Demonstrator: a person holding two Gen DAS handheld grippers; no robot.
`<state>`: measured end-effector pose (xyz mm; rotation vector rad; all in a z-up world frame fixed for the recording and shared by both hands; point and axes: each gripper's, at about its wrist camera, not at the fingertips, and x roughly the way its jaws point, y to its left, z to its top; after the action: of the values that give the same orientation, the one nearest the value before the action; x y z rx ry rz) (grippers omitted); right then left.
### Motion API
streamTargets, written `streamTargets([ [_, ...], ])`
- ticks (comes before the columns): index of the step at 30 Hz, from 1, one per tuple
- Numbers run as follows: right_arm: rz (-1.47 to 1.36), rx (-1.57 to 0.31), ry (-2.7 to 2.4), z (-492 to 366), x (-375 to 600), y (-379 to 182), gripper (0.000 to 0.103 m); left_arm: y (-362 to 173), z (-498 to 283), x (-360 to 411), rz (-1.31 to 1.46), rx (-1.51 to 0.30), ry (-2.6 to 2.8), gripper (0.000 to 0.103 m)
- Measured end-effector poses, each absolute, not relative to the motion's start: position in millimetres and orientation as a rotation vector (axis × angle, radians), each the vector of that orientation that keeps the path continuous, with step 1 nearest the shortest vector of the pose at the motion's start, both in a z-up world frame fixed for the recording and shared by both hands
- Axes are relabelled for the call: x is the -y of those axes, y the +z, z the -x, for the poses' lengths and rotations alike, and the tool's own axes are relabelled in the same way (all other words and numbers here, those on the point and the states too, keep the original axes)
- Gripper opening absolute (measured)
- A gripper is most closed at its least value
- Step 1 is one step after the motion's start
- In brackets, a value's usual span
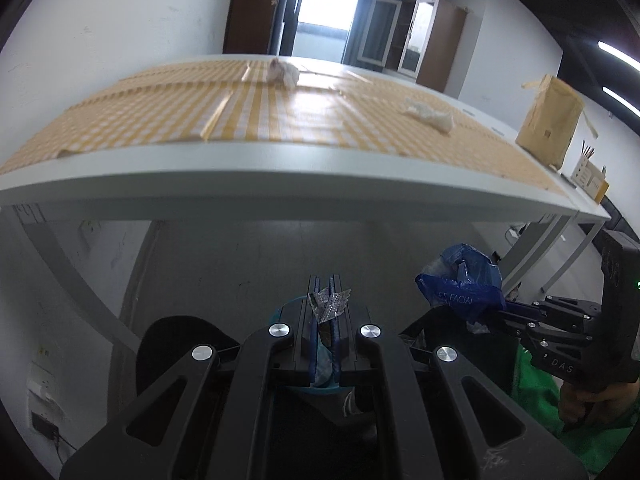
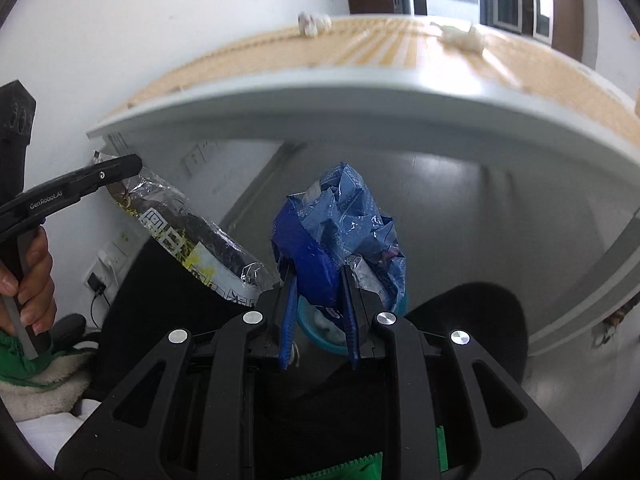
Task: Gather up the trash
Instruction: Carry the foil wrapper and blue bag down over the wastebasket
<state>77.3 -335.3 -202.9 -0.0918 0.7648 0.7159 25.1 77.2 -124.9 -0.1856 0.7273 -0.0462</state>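
Left claw point(image 1: 325, 308) pinches a clear wrapper point(image 2: 192, 232), fully visible only beside right claw's point(image 2: 320, 284) blue bag point(image 2: 340, 236).

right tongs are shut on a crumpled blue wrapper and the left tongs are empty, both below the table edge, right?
Not quite: the left tongs are not empty. The right wrist view shows them shut on a clear-and-dark printed wrapper. The rest holds: the right tongs are shut on the crumpled blue wrapper, both below the table edge.
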Motion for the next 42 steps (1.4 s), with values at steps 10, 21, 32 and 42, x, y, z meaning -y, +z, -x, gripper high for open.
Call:
streamTargets([
  [10,0.11,-0.901,0.701,-103.8,317.6,-261.4,0.019,-187.6,-54.1,-84.1,0.197,-0.854,-0.022,0.004],
  [21,0.14,-1.046,0.671,-151.4,272.1,-307.6,0.019,-259.9,-116.8,-81.7,0.21,-1.049,-0.003,0.004],
  [32,0.079,-1.2,0.657,-186.8,246.3,-346.7,0.019,-307.9,-158.4,-65.5,0.217,-1.187,-0.006,0.004],
  [42,0.073,-1.342,0.614,-222.2,225.6,-385.3,0.019,-346.4,-200.4,-76.4,0.31,-1.306,0.023,0.004],
])
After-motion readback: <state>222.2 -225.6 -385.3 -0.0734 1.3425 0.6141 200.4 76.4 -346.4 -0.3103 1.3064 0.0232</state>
